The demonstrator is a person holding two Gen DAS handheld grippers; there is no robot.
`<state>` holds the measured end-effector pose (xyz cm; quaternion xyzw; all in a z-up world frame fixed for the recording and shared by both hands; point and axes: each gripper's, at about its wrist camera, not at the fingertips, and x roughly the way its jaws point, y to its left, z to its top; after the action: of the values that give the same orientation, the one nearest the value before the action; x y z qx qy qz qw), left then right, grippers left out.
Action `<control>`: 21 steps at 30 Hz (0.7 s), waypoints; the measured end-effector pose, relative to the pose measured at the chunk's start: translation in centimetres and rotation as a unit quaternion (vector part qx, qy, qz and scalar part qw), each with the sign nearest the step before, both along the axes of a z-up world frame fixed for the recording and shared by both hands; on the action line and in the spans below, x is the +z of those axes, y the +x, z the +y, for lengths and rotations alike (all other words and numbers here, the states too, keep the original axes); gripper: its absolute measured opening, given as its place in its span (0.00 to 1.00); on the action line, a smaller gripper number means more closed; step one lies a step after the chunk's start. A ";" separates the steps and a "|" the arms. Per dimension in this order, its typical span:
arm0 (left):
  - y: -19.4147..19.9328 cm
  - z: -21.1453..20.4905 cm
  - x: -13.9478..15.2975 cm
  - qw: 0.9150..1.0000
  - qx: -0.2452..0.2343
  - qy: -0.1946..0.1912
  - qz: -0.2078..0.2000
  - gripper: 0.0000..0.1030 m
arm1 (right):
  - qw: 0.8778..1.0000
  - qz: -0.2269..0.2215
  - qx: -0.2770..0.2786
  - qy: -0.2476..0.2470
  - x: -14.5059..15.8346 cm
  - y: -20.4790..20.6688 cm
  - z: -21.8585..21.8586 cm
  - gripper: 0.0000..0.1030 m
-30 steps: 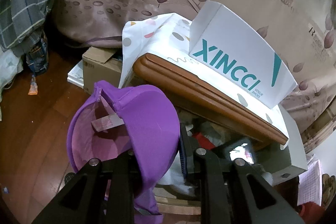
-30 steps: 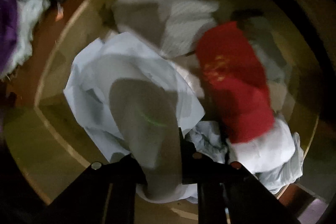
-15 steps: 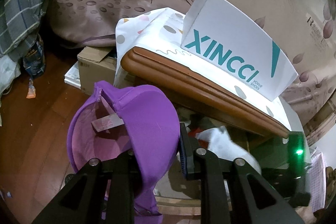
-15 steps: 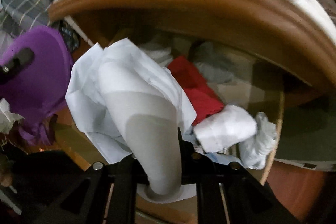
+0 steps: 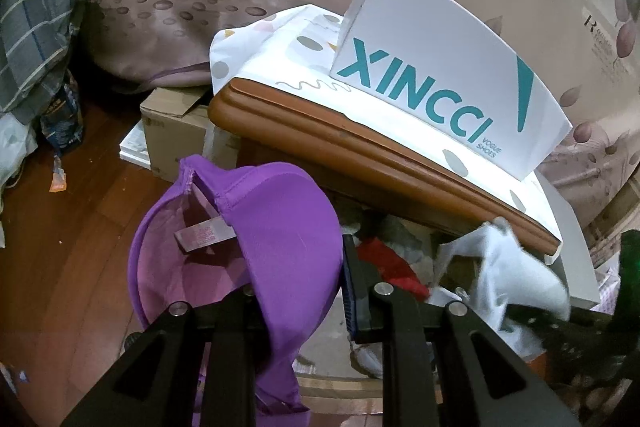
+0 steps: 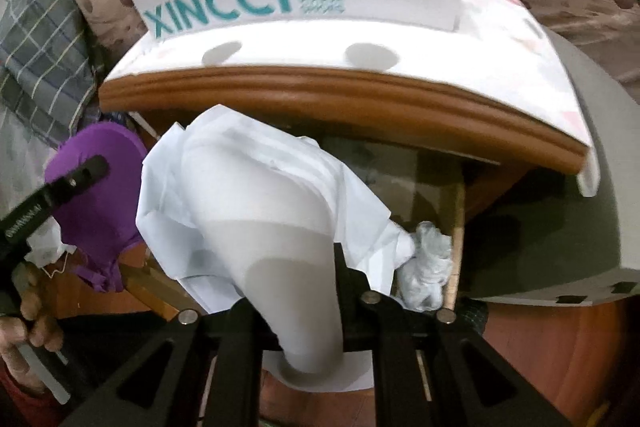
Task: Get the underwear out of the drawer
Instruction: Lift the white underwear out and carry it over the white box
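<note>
step: lift-out in hand, two garments already up out of the drawer (image 6: pixel 456 227)
left gripper (image 5: pixel 296 291): jaws clenched on purple bra (image 5: pixel 280 239), lower centre of left wrist view; cup draped over the left finger, rest hanging below frame
right gripper (image 6: pixel 296 291): jaws clamped on white underwear (image 6: pixel 248 211), centre of right wrist view; cloth bunched, hanging free above the drawer opening
drawer: open under the brown cabinet top (image 6: pixel 320 95); red garment (image 5: pixel 384 259) and balled white cloth (image 6: pixel 424 263) left inside
above: white shoe box (image 5: pixel 440 83) on spotted cloth on the cabinet top
person's hand (image 6: pixel 28 327): lower left of right wrist view, on the left gripper handle
next: probably carry both clear of the drawer front, find a drop spot, then release; trailing white hem could snag on the drawer edge
drop spot: not visible, cannot tell
</note>
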<state>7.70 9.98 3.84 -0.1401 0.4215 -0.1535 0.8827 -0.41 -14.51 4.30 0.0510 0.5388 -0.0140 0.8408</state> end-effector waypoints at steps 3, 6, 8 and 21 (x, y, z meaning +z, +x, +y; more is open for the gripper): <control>0.0 -0.1 0.0 1.000 0.001 0.004 0.000 0.17 | 1.000 -0.006 -0.009 0.003 1.2 -0.1 -0.9 0.11; 0.0 -0.3 0.0 1.000 0.001 0.006 -0.001 0.18 | 1.000 -0.014 -0.016 0.006 2.6 -0.3 -1.5 0.11; 0.0 -0.2 0.0 1.000 0.001 0.005 -0.001 0.18 | 1.000 -0.021 -0.020 0.008 3.5 -0.5 -1.8 0.11; -0.1 -0.2 0.1 1.000 0.001 0.014 -0.007 0.18 | 0.995 -0.092 -0.035 -0.011 11.5 -0.7 -4.2 0.11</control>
<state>7.60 9.77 3.96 -0.1268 0.4171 -0.1474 0.8878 -1.08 -18.67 15.83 0.0615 0.4565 -0.0443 0.8865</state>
